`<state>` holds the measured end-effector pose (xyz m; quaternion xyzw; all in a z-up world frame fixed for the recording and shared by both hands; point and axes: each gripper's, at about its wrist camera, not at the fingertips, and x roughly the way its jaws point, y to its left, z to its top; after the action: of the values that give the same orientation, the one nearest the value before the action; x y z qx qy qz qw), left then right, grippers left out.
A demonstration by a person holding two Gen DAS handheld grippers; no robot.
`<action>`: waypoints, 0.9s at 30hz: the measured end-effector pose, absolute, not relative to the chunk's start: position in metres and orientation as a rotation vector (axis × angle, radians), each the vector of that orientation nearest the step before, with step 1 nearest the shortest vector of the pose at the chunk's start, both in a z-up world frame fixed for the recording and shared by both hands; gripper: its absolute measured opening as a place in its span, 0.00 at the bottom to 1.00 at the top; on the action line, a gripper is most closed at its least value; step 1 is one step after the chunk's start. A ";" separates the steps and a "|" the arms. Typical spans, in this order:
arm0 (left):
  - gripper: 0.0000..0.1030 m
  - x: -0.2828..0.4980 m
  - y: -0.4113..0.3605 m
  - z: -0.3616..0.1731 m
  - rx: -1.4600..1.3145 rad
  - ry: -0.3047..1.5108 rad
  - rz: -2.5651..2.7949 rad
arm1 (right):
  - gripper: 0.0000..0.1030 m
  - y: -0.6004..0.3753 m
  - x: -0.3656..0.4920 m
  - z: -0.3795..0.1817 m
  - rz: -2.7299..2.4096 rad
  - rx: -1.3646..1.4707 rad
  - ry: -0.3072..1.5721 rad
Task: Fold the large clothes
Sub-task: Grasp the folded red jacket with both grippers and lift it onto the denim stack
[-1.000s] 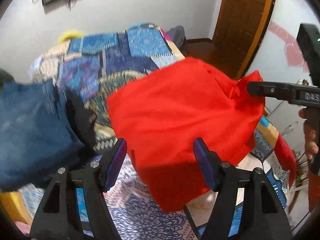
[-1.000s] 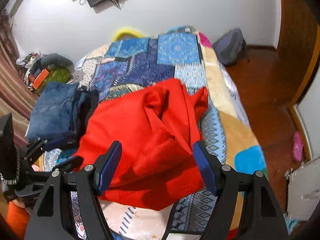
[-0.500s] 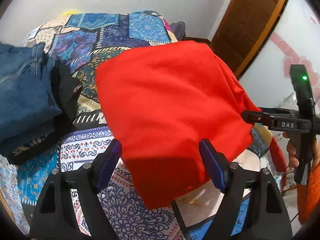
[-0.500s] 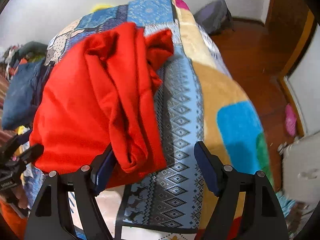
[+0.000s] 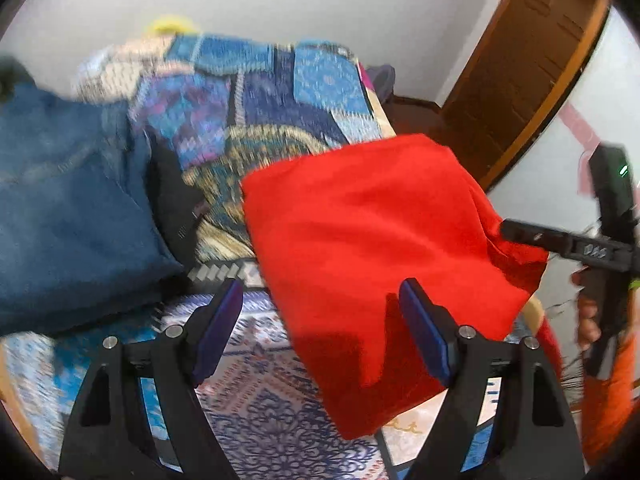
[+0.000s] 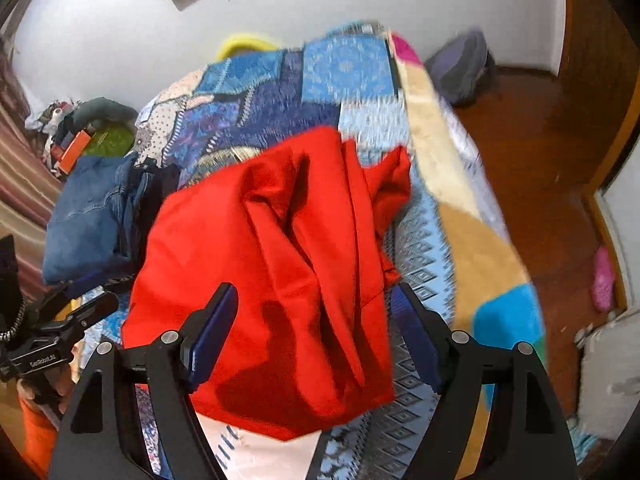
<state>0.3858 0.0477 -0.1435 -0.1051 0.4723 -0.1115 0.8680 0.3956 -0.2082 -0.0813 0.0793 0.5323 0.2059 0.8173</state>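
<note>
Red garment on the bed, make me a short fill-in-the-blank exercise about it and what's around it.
1. The garment lying on the patchwork bedspread is ____ in colour.
2. The folded jeans lie to the garment's ____ in the right wrist view.
3. Both the left tongs and right tongs have their jaws ____.

Missing words: red; left; open

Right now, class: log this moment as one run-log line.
task: fold clothes | left tool: open | right tool: open | red garment: folded on bedspread | jeans: beside
</note>
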 end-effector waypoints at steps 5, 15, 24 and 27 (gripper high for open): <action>0.78 0.407 0.061 -0.188 -0.463 1.116 -0.324 | 0.74 -0.223 0.405 -0.119 0.464 0.268 1.259; 0.85 0.435 0.062 -0.228 -0.676 1.175 -0.405 | 0.79 -0.228 0.424 -0.132 0.567 0.417 1.313; 0.72 0.432 0.063 -0.225 -0.709 1.145 -0.435 | 0.55 -0.228 0.421 -0.129 0.563 0.473 1.285; 0.60 0.422 0.062 -0.210 -0.663 1.117 -0.435 | 0.27 -0.226 0.414 -0.123 0.571 0.483 1.293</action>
<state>0.4220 0.0618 -0.2102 -0.3061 0.5158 -0.2007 0.7746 0.4136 -0.2262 -0.1229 0.2196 0.5880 0.2596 0.7340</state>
